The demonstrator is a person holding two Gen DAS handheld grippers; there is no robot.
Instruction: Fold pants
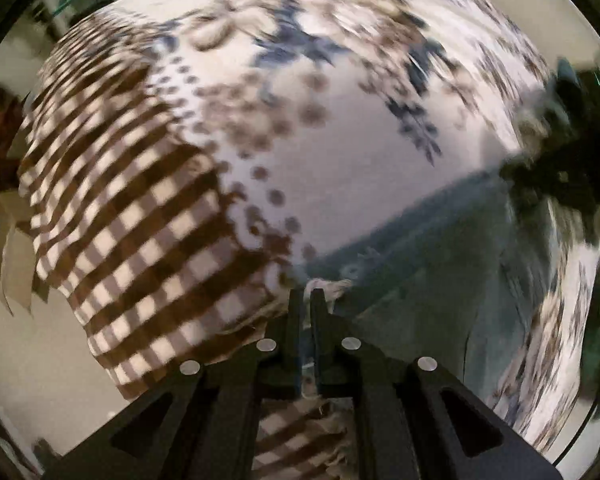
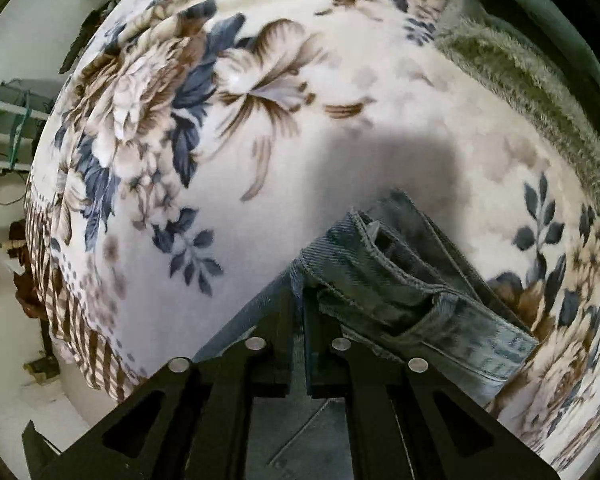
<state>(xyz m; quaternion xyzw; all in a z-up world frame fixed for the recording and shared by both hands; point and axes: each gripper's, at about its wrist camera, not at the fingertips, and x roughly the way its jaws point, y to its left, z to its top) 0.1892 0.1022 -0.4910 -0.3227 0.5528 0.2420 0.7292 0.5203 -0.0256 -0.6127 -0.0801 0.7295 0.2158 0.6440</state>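
The grey-blue denim pants (image 2: 412, 292) lie on a floral blanket (image 2: 260, 120); the waistband with a belt loop shows in the right wrist view. My right gripper (image 2: 298, 300) is shut on the waistband's edge. In the blurred left wrist view the pants (image 1: 440, 264) stretch away to the right. My left gripper (image 1: 306, 296) is shut on a frayed pale hem of the pants. The right gripper (image 1: 560, 176) shows as a dark blur at the far right of that view.
The blanket (image 1: 340, 140) has a brown checked border (image 1: 140, 220) hanging over the bed edge, with pale floor (image 1: 40, 360) below. A grey-green fuzzy cloth (image 2: 520, 80) lies at the back right. A shelf (image 2: 8, 128) stands at the left.
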